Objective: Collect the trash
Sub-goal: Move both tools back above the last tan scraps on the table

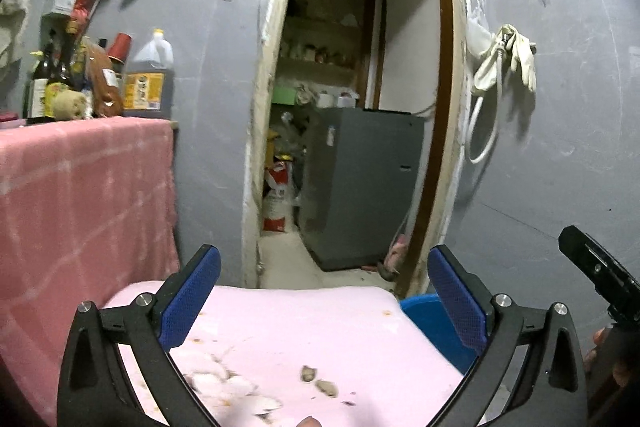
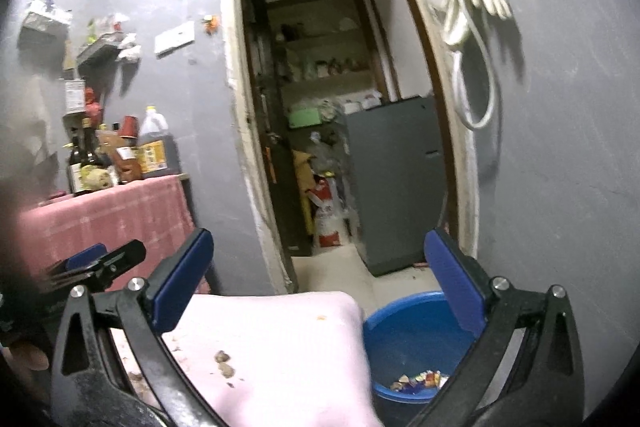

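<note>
Both my left gripper (image 1: 324,301) and right gripper (image 2: 320,287) gape empty; blue bin (image 2: 404,331) holds wrappers (image 2: 418,379) — scraps (image 1: 320,381) (near me) remain on the pink counter (image 1: 320,323).

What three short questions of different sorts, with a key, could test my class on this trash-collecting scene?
1. True or false: both grippers are holding trash.
2. Multiple choice: the blue bin stands (a) on the pink table, (b) on the floor beside the pink table, (c) inside the doorway.
3. Short answer: what hangs on the wall right of the doorway?

Key:
1. False: the left gripper and the right gripper are both open and hold nothing.
2. b
3. Pale gloves and a looped white hose.
</note>
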Available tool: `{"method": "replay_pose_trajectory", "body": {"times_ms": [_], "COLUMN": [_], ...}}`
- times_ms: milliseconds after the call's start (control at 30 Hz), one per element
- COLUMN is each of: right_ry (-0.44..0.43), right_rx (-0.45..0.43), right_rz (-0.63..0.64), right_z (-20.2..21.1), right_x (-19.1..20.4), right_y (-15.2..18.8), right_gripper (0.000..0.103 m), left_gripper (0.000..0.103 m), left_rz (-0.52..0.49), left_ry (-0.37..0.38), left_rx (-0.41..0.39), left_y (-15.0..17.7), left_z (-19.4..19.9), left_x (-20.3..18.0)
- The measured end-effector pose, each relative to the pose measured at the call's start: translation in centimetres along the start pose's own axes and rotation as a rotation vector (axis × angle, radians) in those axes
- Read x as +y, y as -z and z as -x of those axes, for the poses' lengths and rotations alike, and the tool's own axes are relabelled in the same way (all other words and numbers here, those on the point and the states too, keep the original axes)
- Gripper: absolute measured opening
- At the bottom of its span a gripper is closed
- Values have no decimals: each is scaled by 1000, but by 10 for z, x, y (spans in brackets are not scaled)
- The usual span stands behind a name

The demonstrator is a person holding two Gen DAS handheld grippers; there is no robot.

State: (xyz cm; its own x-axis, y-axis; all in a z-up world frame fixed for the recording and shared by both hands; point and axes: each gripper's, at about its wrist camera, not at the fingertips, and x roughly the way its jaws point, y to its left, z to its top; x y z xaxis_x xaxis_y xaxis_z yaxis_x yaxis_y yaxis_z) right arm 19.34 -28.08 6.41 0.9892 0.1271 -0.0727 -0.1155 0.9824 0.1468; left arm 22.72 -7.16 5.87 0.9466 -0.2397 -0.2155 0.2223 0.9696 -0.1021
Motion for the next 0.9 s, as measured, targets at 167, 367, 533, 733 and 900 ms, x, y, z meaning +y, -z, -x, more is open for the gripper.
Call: {"method": "replay_pose_trajectory", "body": {"times_ms": [167, 367, 533, 733, 900], "right_ry": [-39, -77, -98, -114, -112], "right_rx": [-8, 25, 81, 194, 300], "right_rz": [37, 50, 33, 26, 46], "right_z": [1, -10, -28, -58, -80], "right_x": [28, 53, 62, 65, 62], "right_y": [1, 13, 32, 59, 81], "right_gripper": [103, 103, 103, 103, 103], "left_gripper": [101, 101, 101, 101, 101], "left_rz": [18, 16, 3, -6, 11], "left_ry": [-42, -110, -162, -188, -176], "left_rx": [-19, -32, -27, 15, 81], "left_y": [2, 6, 15, 28, 41], "left_z": [22, 41, 46, 37, 20], "left_x": [20, 46, 65, 84, 93]}}
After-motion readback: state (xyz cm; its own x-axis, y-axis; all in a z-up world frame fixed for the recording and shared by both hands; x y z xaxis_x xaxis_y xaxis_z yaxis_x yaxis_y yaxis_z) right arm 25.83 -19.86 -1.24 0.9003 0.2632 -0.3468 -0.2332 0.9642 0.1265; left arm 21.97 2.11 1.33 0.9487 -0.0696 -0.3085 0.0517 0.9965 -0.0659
